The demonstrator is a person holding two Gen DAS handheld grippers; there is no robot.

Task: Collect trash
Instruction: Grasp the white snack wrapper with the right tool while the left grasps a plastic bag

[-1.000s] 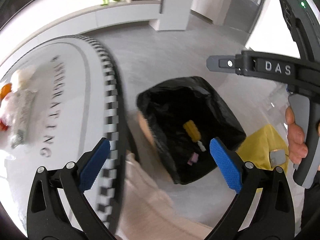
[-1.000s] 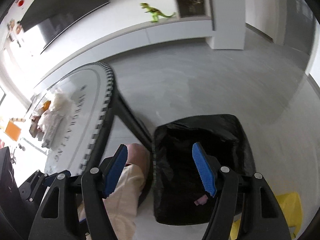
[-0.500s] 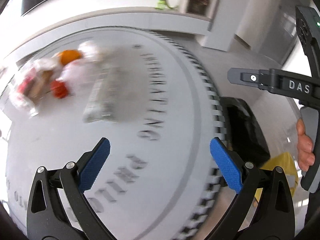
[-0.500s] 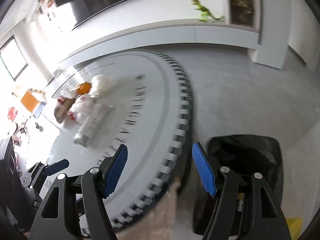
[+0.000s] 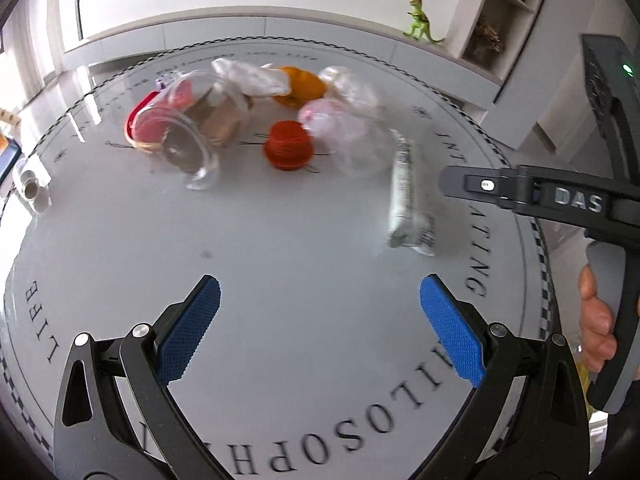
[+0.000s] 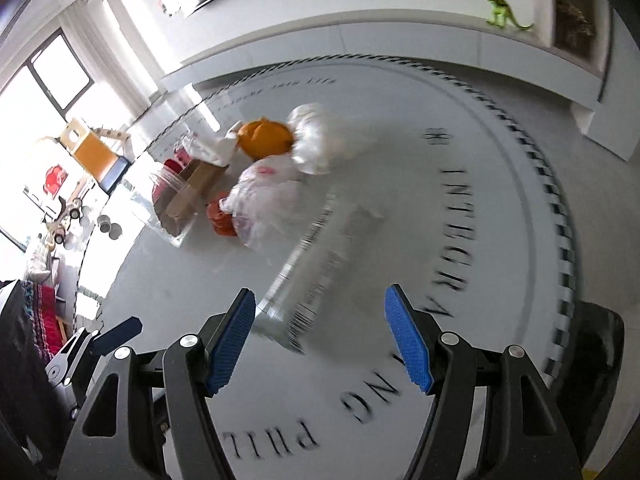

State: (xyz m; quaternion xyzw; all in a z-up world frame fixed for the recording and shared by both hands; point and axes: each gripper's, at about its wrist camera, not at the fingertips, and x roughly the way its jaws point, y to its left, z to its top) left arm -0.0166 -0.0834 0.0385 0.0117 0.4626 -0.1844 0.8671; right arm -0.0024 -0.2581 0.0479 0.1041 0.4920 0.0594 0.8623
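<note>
Trash (image 5: 256, 116) heaped, crumpled, red, orange, clear; silver wrapper (image 5: 408, 200) apart.

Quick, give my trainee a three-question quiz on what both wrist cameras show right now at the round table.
1. True or false: the left gripper holds a piece of trash.
2. Which trash lies nearest the right gripper: A) flat silver printed wrapper, B) red ribbed plastic cap, C) orange crumpled bag?
3. Fill in: the black-lined trash bin sits beyond the round white lettered table's ____ edge in the right wrist view.

Key: 1 false; 2 A; 3 right.
</note>
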